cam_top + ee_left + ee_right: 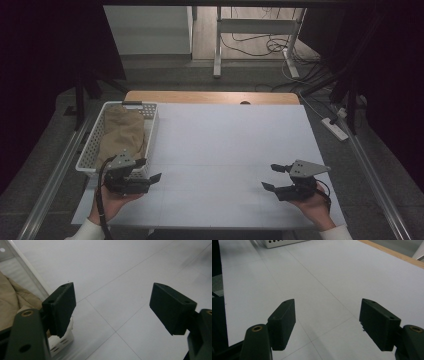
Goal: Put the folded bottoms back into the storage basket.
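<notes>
a tan cloth [122,132] is held in a white basket [151,131] at the tabletop's [225,140] left edge. the left claw [149,169], spread wide and empty, is seen just beside the basket's near corner. the right claw [274,177], also wide and empty, is kept well apart.

I see the left gripper [149,170] beside the basket [152,120] holding tan cloth [121,132], and the right gripper [272,176] over the white surface [225,145], both spread apart.

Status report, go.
Left gripper open, empty, beside basket. Right gripper open, empty, over white table. Tan cloth in basket. Nothing in between.
</notes>
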`<state>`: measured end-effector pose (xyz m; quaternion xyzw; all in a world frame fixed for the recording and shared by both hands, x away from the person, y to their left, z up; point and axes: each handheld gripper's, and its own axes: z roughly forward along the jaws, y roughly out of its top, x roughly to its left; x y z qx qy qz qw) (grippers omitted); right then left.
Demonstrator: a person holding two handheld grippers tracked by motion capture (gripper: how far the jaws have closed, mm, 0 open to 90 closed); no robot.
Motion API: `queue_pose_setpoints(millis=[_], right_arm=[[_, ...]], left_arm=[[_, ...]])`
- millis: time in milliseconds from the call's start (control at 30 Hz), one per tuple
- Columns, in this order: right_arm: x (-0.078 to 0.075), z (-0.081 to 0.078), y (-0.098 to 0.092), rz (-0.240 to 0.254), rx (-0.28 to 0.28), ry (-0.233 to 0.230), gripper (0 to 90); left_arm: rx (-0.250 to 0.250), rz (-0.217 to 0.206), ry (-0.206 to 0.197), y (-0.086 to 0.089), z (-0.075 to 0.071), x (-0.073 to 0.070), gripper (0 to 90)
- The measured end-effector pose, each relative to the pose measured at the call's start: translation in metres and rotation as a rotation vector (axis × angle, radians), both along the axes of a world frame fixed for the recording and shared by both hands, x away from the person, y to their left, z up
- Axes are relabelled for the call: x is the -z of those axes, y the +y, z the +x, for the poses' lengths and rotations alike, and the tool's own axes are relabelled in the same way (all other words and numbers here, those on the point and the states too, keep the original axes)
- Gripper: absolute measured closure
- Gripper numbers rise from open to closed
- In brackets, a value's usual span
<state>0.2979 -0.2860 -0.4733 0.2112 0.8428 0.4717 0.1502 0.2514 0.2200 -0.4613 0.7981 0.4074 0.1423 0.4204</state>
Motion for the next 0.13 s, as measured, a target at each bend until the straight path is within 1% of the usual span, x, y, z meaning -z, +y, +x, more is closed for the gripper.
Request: queue_pose_setpoints(millis=[133], right_arm=[[0.0007, 0.0003, -0.0003, 0.004, -0.003, 0.003, 28.7]], left_arm=[[0.0, 0.005, -0.002, 0.0001, -0.0003, -0.0002, 21.3]])
